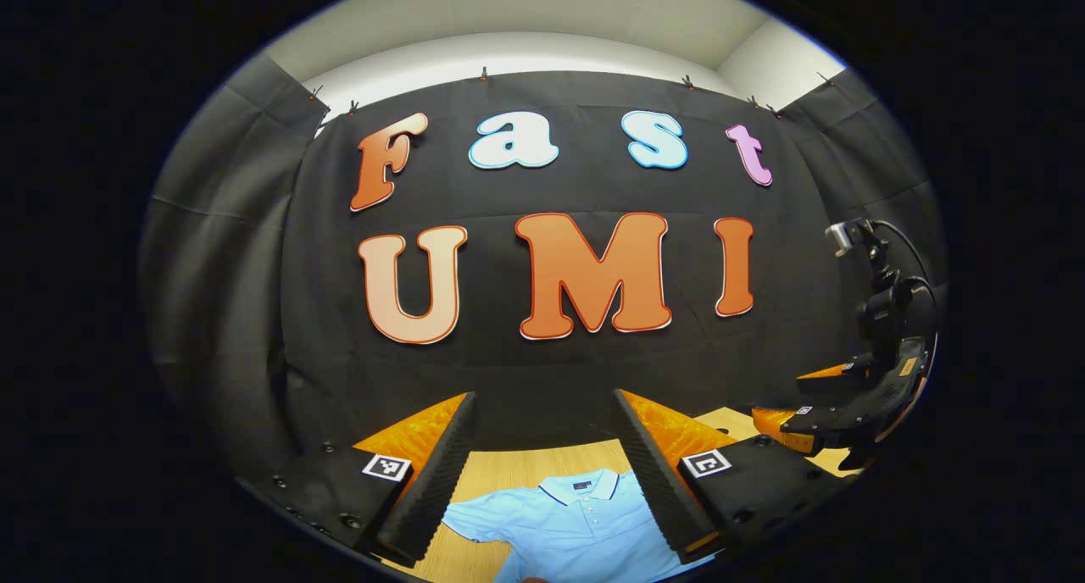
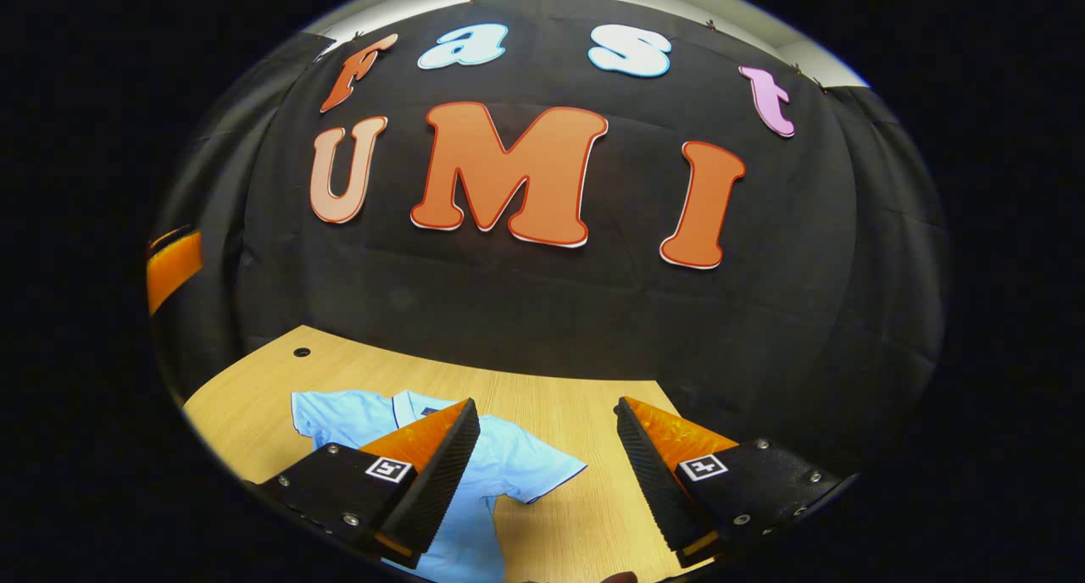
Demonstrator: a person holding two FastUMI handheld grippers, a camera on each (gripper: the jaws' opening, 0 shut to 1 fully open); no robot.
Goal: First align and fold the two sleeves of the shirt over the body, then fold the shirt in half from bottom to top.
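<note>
While both tongs, left (image 1: 542, 473) and right (image 2: 547, 473), hang spread above the shirt (image 1: 568, 524), each should pinch a sleeve (image 2: 542, 464) hem squarely.

So the bench (image 2: 559, 413) is light wood grain, with a small round hole (image 2: 302, 352) near its far left corner. Right behind the bench hangs a black cloth wall (image 2: 542, 303), pinned up along the top with little clips (image 1: 483, 74). Above that cloth there's a pale wall and ceiling (image 1: 542, 15).
</note>
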